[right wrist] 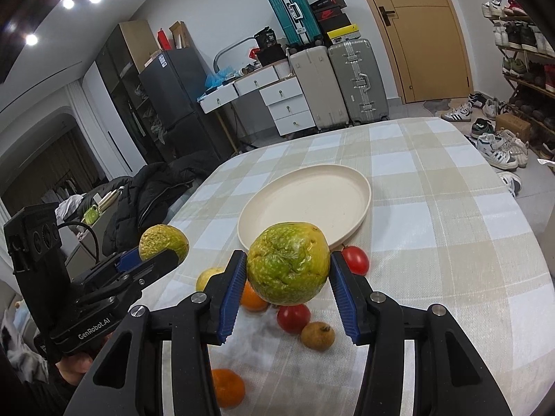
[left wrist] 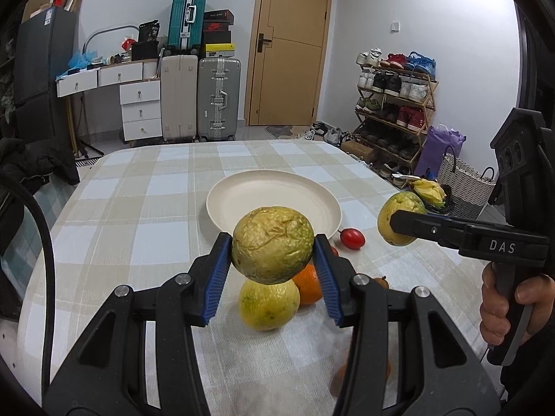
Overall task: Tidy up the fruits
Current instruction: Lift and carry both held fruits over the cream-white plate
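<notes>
- The wrinkled yellow-green fruit point(left wrist: 273, 244) is clamped between the pads of the left gripper point(left wrist: 274, 260), lifted clear of the tablecloth point(left wrist: 138, 215).
- A greener fruit point(right wrist: 288, 263) is pinched likewise by the right gripper point(right wrist: 286, 286).
- The cream plate point(right wrist: 360, 204) lies beyond, bare.
- Risk: rounded, soft skins may roll out of either grip if tilted; simultaneous placing may knock the fruits together.

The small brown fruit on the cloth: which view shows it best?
The right wrist view: the small brown fruit lies unobstructed, stem visible, beside a red tomato. In the left wrist view only a sliver shows behind the left gripper.
</notes>
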Tool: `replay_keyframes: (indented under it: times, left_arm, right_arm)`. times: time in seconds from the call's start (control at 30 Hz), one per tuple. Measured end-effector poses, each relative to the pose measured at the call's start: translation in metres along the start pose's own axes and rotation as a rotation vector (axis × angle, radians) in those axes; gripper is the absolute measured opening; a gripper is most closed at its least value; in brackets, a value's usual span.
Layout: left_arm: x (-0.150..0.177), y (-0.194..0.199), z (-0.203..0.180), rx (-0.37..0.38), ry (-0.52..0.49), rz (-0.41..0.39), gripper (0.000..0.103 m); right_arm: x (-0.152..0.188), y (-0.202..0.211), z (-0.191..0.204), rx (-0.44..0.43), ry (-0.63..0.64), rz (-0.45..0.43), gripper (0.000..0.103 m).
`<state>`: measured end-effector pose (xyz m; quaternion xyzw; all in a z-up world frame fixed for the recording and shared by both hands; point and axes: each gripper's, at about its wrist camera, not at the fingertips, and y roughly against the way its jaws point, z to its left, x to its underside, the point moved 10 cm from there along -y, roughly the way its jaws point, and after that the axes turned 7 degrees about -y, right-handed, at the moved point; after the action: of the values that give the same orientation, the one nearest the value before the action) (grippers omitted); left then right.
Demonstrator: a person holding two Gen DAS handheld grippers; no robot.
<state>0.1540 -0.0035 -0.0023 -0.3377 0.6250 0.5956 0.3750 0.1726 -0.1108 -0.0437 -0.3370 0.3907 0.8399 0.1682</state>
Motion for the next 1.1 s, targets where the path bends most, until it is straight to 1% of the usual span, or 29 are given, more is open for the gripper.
replay_keyframes:
  times: [0.43, 0.9, 1.1]
  left_arm:
    - [-0.020, -0.034, 0.005, -0.009, -0.011, 0.004, 0.045]
    - [-0.025, -0.084, 0.016, -0.021, -0.008, 0.037, 0.045]
    - [-0.023, -0.105, 0.019, -0.024, -0.009, 0.062, 0.045]
  right_arm:
    - [-0.019, -0.021, -0.004, 0.008, -0.031, 0.010, 0.049]
    - [-0.029, -0.058, -0.016, 0.028, -0.069, 0.053, 0.049]
    - [-0.030, -0.070, -0.021, 0.042, -0.081, 0.070, 0.049]
